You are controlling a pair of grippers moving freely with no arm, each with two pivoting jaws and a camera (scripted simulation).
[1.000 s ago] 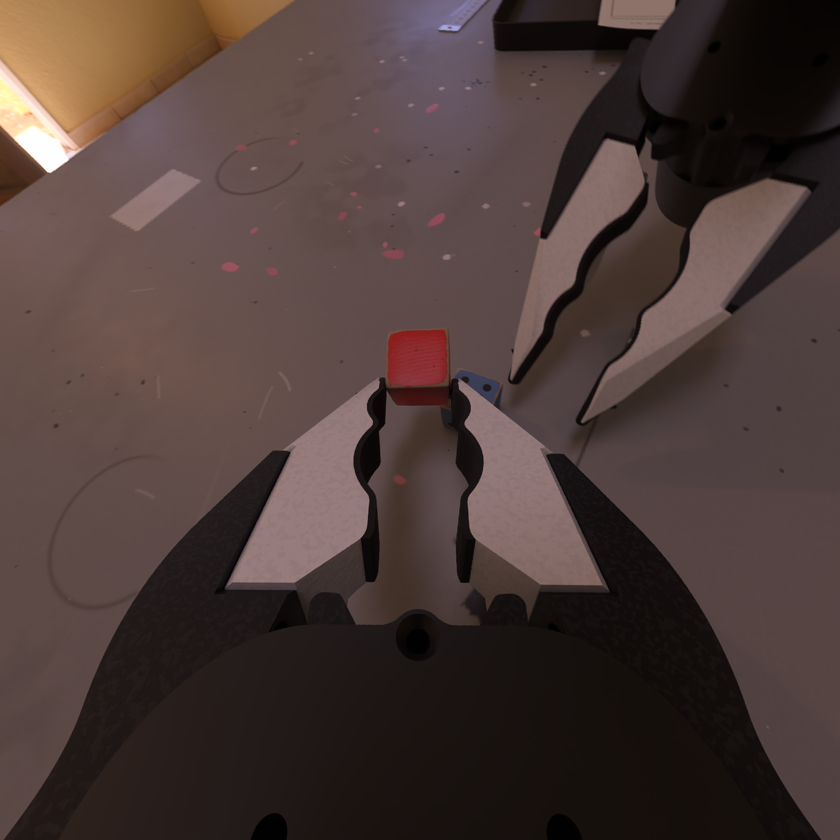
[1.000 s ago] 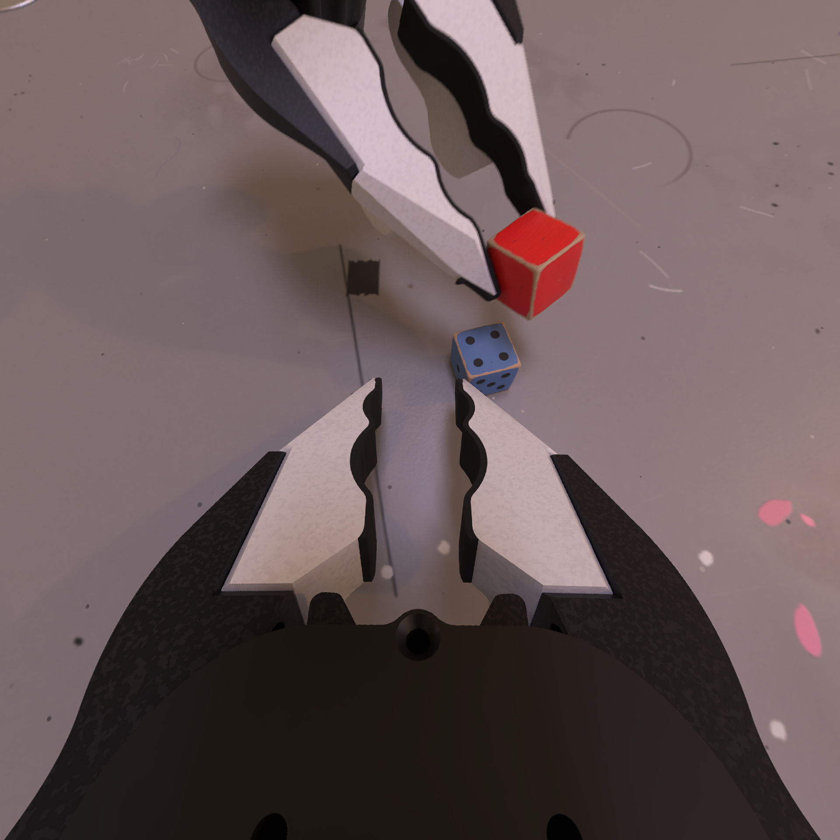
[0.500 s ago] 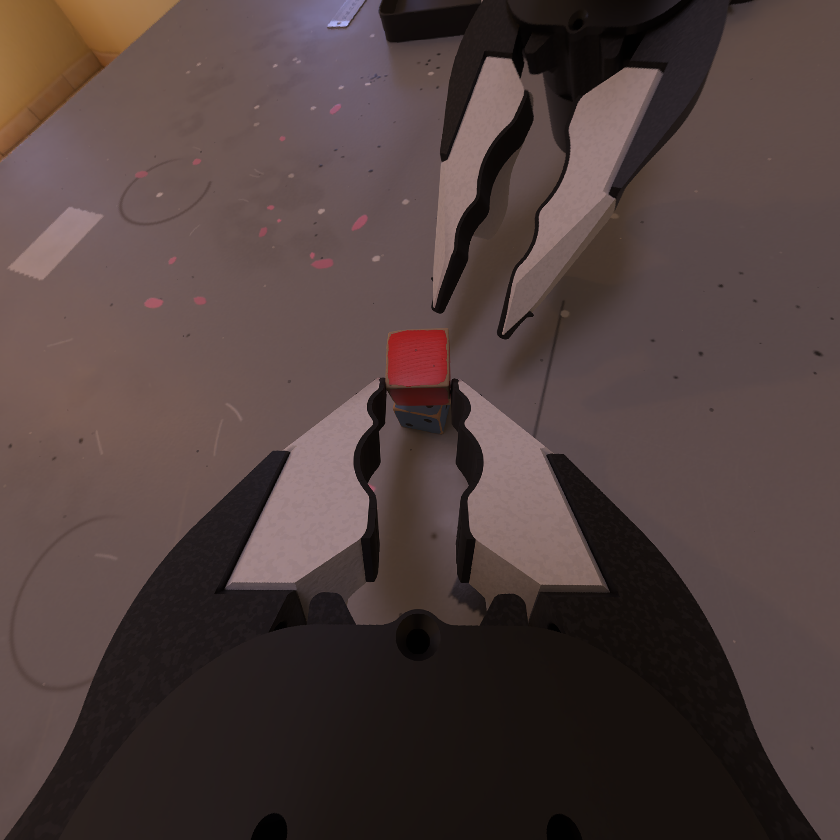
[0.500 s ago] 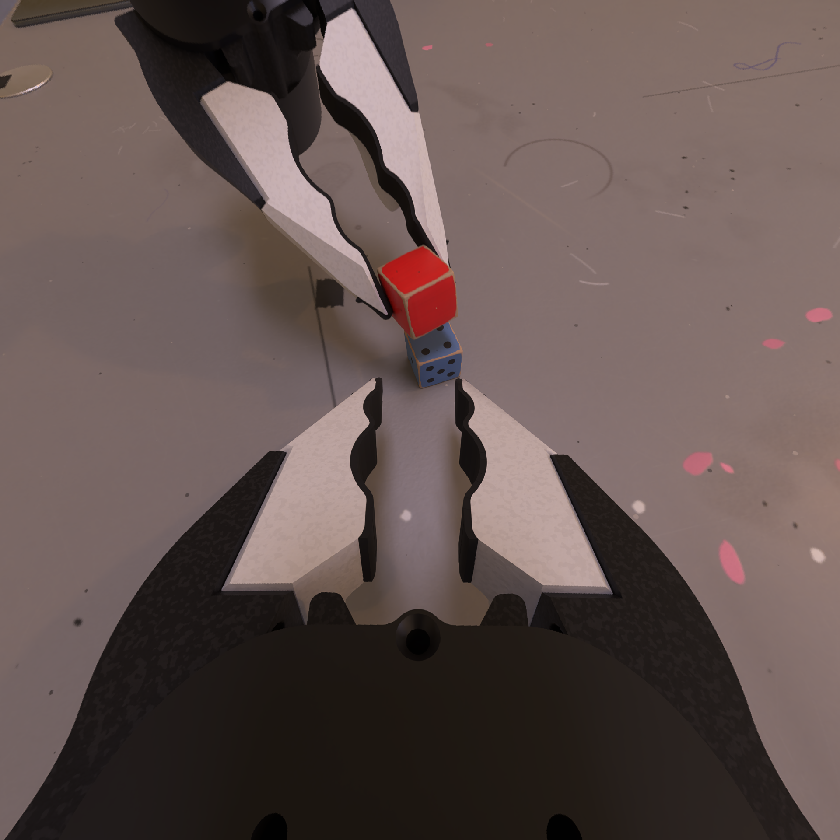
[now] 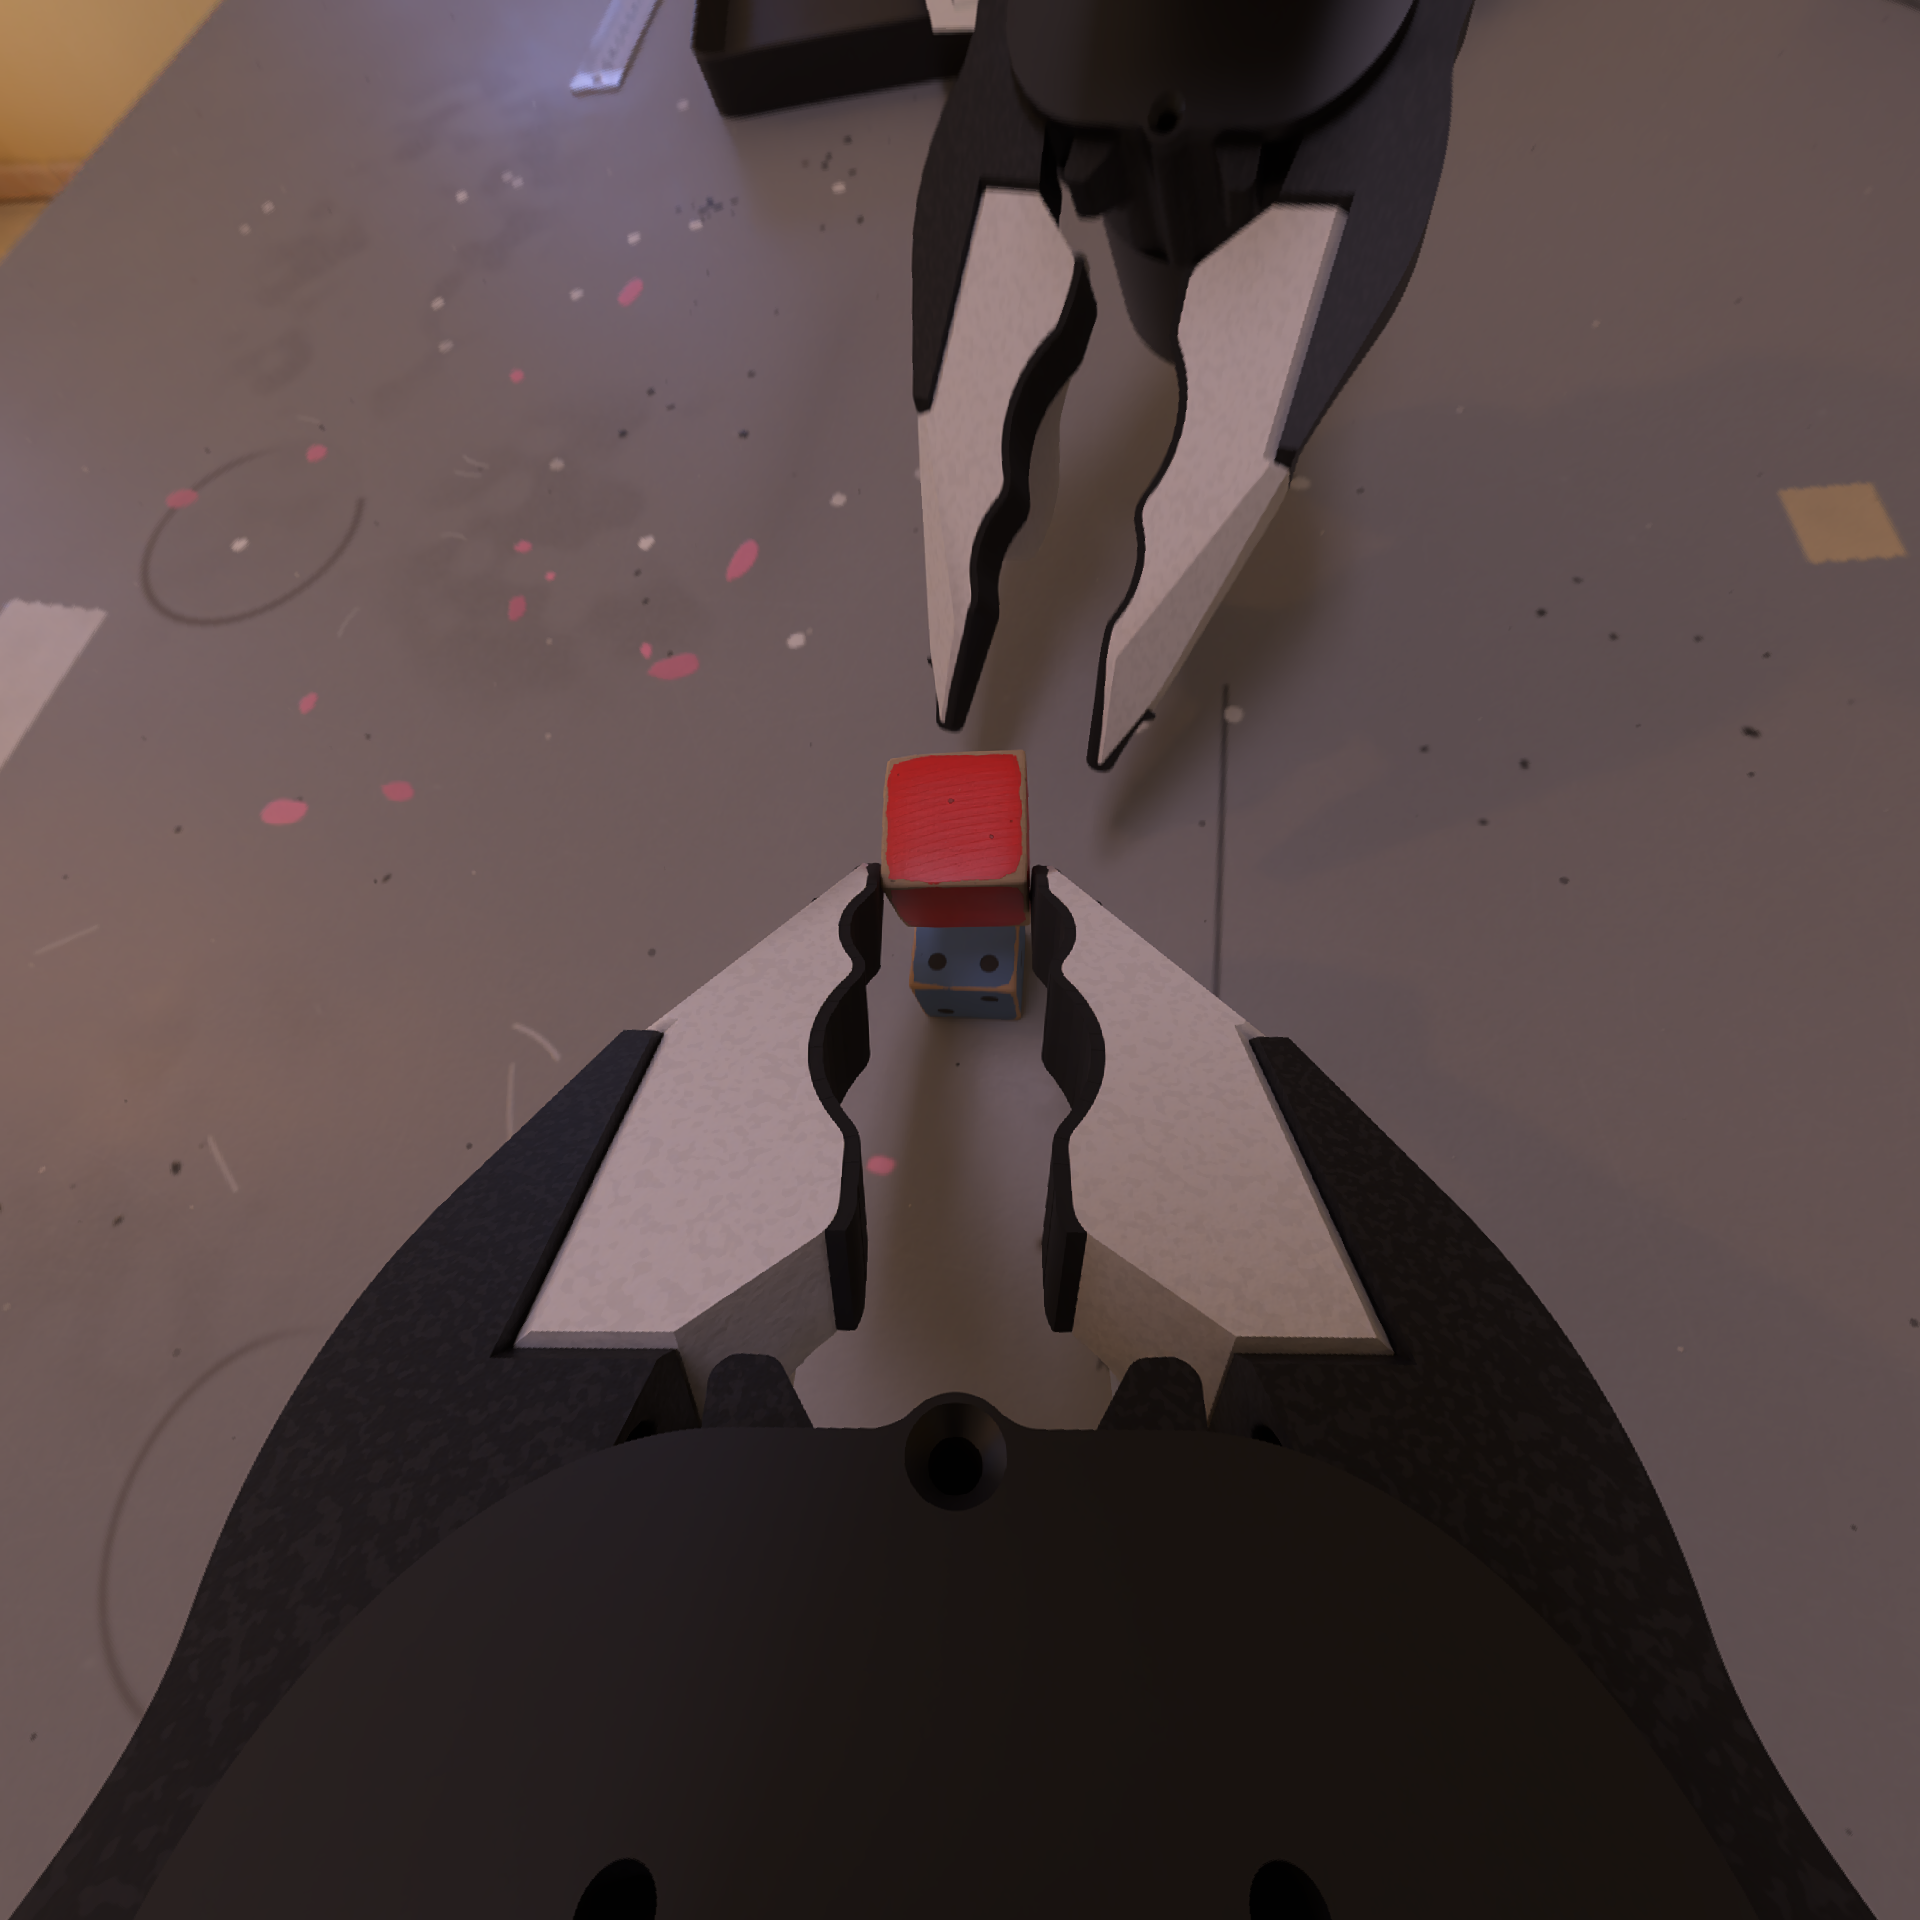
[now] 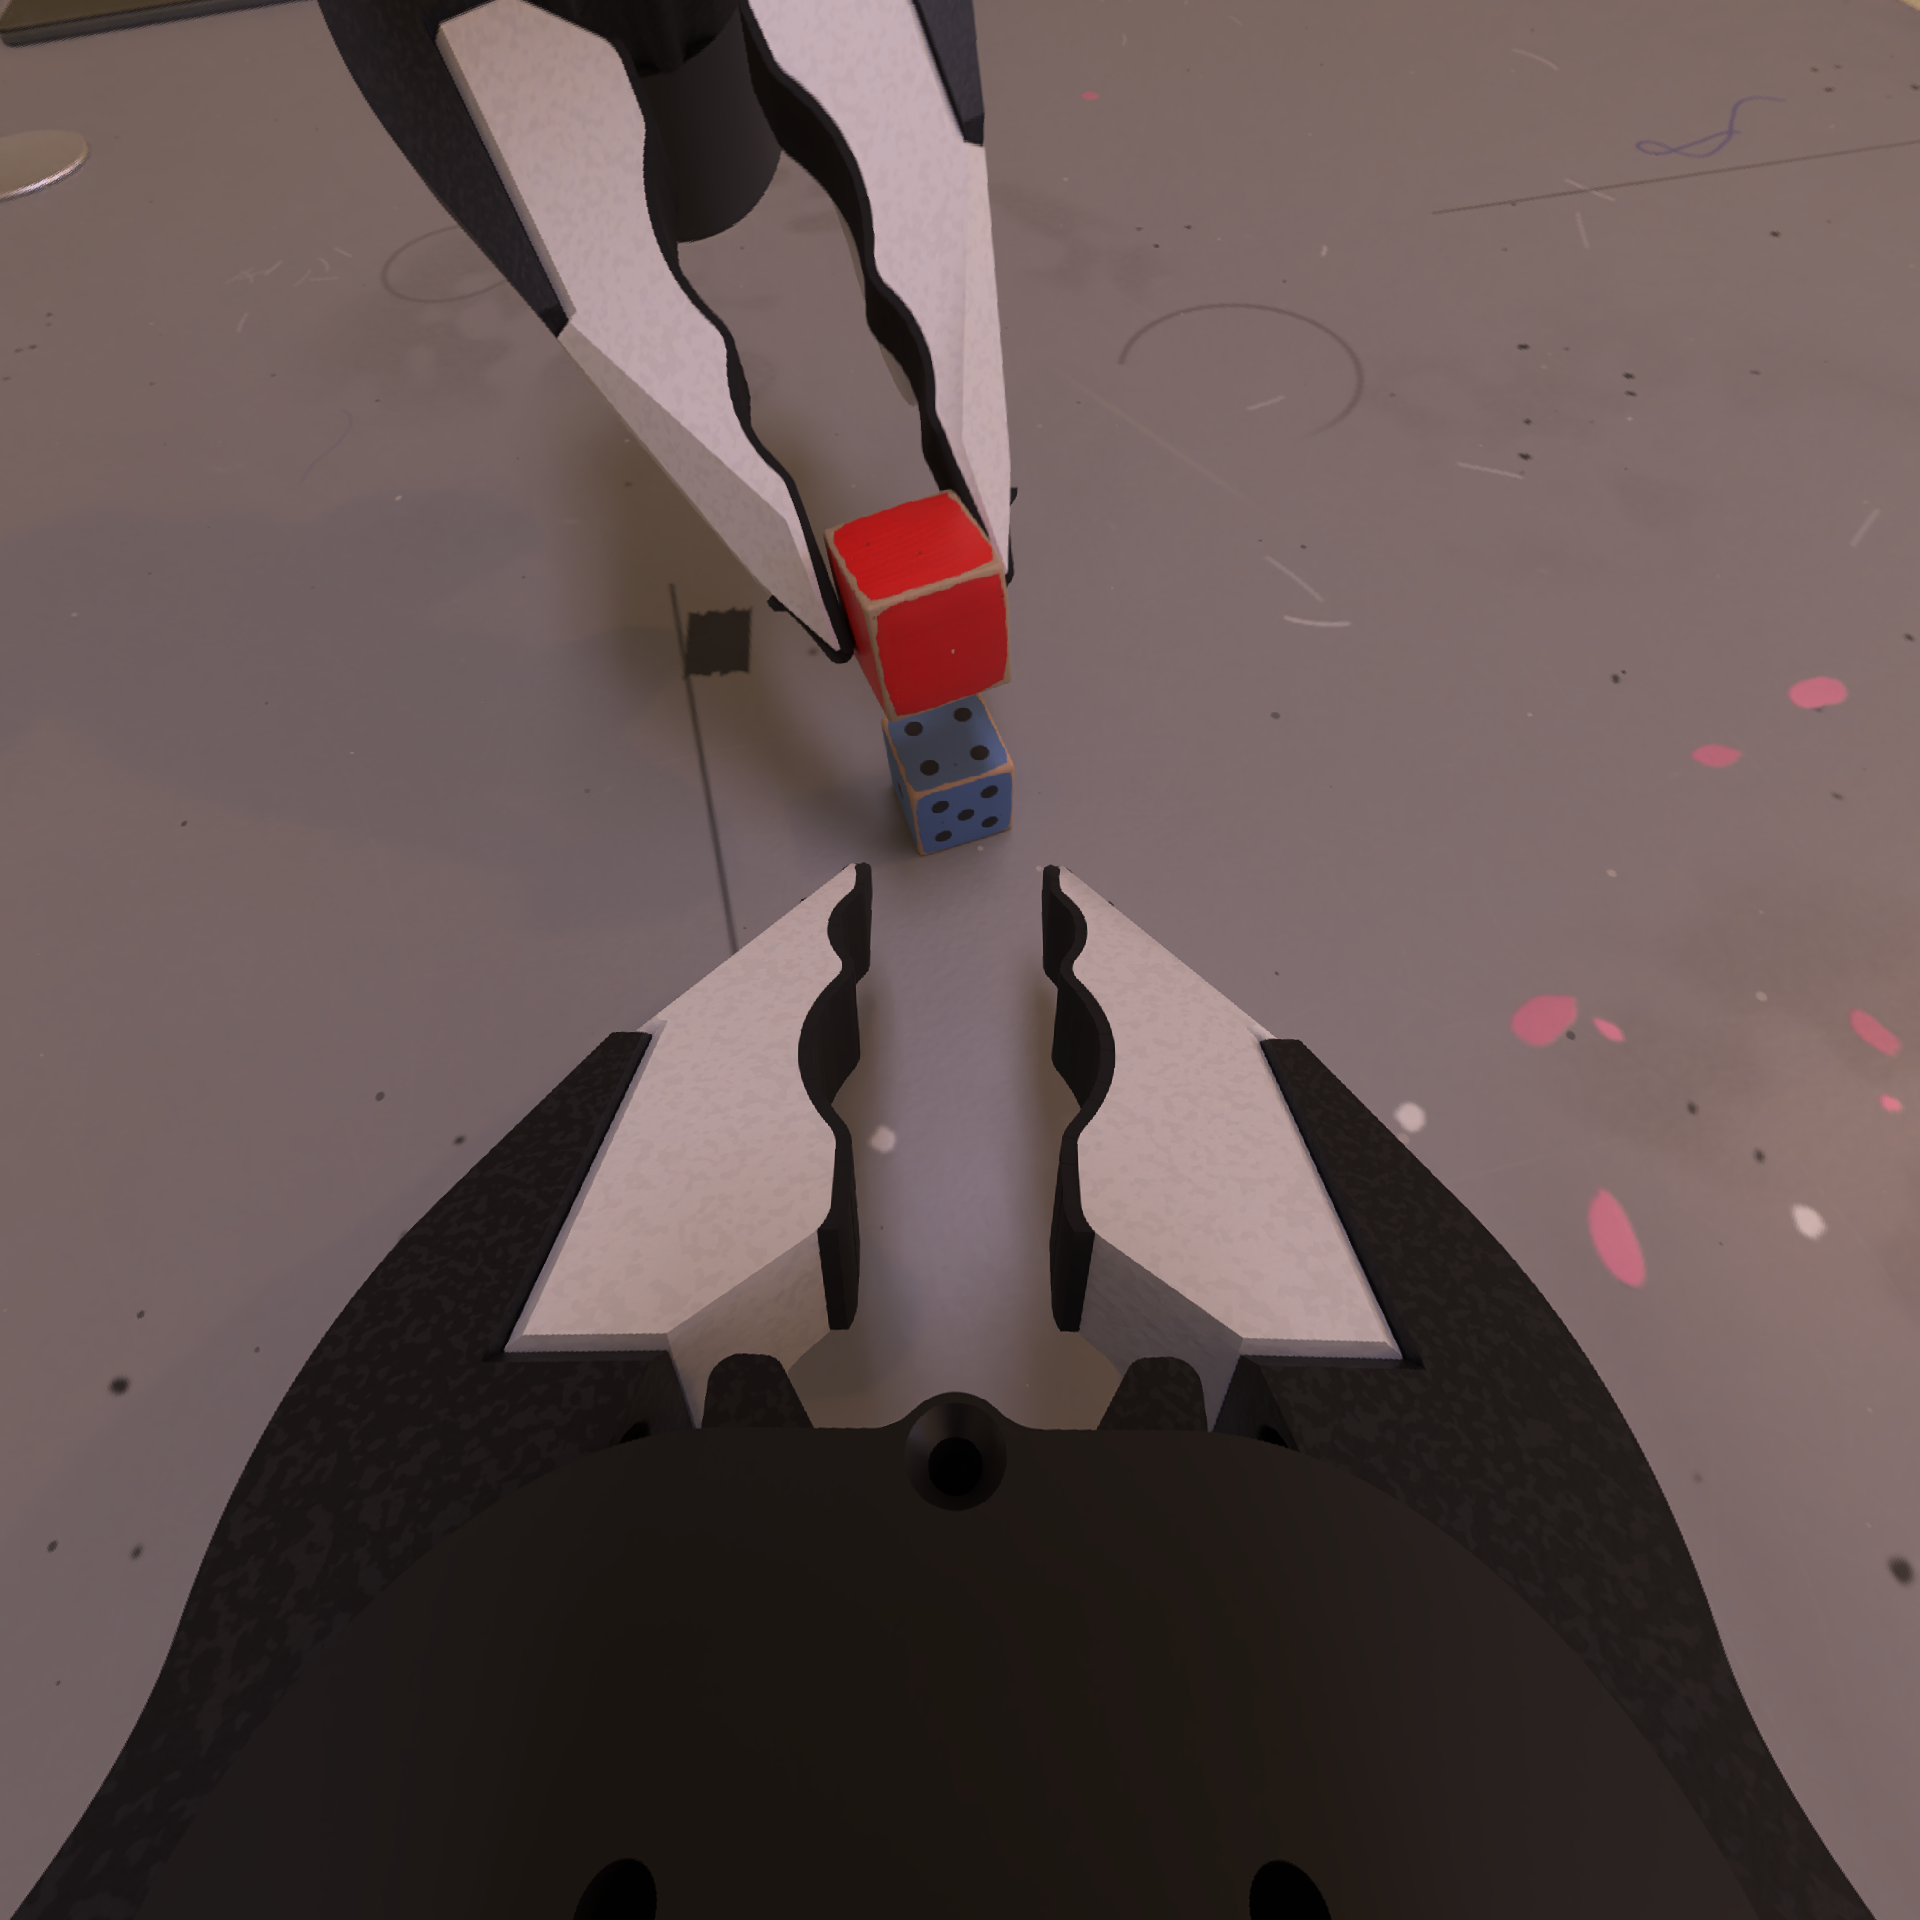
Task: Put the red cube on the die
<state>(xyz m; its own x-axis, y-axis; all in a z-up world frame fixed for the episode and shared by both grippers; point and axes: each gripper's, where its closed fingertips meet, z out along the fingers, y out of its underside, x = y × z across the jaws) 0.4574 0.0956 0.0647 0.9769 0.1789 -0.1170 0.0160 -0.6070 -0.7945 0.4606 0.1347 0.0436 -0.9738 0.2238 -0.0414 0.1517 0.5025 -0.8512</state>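
The red cube [image 5: 954,821] is clamped between the fingertips of my left gripper [image 5: 954,878]. It hangs directly over the blue die [image 5: 966,971], which stands on the grey table. In the right wrist view the red cube [image 6: 925,603] sits at or just above the top of the die [image 6: 951,779], shifted slightly left; I cannot tell whether they touch. My right gripper [image 6: 956,878] is open and empty, with its tips just short of the die. It faces the left gripper [image 6: 920,571] and also shows in the left wrist view [image 5: 1029,738].
A black tray [image 5: 821,62] and a metal ruler [image 5: 613,52] lie at the far edge. Tape patches [image 5: 1839,520] [image 5: 42,665] and pink paint spots mark the table. A flat metal disc [image 6: 42,161] and a dark tape square [image 6: 717,639] lie on it.
My left gripper has carried the red cube from beside the die to directly over it and brought it down close to the die's top. The right gripper has stayed open.
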